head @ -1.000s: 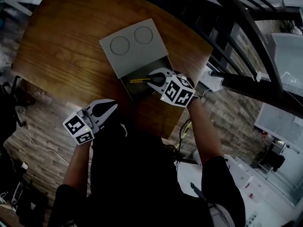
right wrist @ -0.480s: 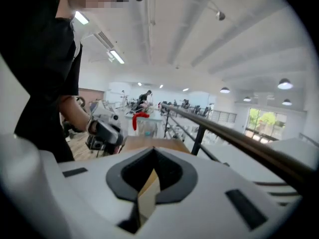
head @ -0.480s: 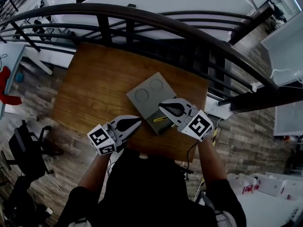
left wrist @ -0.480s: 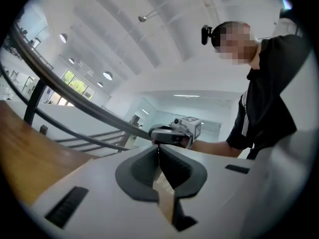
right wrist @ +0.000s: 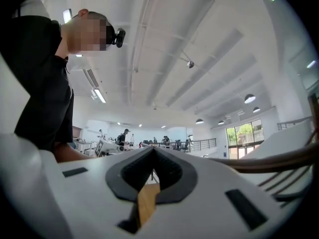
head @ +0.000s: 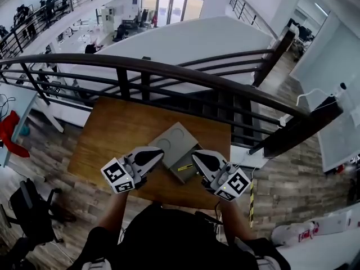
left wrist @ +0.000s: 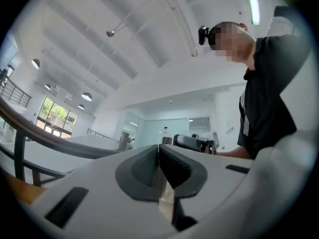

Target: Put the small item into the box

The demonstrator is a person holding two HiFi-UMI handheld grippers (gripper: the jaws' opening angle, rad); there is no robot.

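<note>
Both grippers are up off the table (head: 112, 134) now, held out in front of the person over its near edge. The left gripper (head: 158, 153) sits at the left with its marker cube toward the body, and its own view gives a clear read: the two dark pads are pressed flat together with nothing caught between them. Same story on the right gripper (head: 197, 157), where the jaws are closed tight on themselves and carrying nothing. Between the two tips, down on the wooden table, lies the grey box (head: 185, 176), its lid (head: 171, 139) with two round marks lying over the far part so that the near part is open. And there is the small yellow item (head: 184, 167), lying in that open part of the box, apart from both grippers; it is a thin yellow stick with a dark end, though from up here it is too small to say just what it is. Beyond the table a dark railing (head: 169, 71) curves across. Both gripper views point up at the white ceiling, with the person's black shirt (left wrist: 266, 93) at the side.
</note>
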